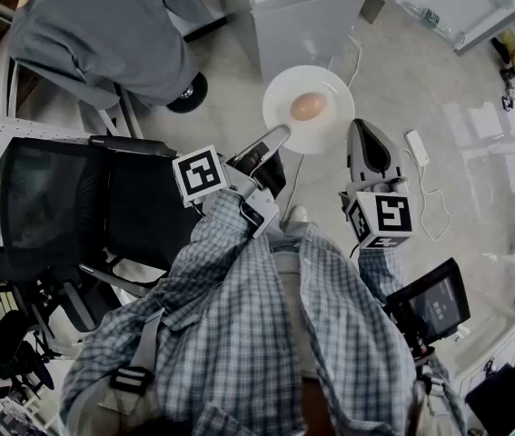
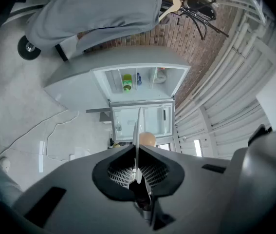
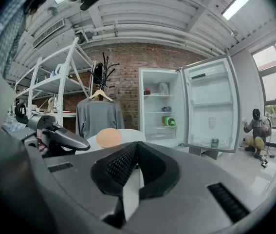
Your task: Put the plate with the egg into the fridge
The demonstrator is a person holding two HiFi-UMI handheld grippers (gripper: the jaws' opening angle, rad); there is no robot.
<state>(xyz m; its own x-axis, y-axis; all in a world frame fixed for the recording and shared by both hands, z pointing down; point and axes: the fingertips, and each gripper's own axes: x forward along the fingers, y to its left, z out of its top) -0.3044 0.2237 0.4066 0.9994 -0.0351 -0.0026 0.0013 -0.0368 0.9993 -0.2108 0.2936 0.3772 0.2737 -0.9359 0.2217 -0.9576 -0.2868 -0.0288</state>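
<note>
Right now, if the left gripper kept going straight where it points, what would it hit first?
Most likely the open fridge: the left gripper, clamped on the plate, aims into it, with nothing else showing in between. Depth is unclear.

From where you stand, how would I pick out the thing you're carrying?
Find the tall white fridge with its door open. In front of it, the left tool and the right tool pinch a round white plate by its rim. It alone carries one pale brown egg.

Right claw point(image 3: 137, 165) clamps plate point(image 3: 129, 135) bearing egg point(image 3: 109, 137).
</note>
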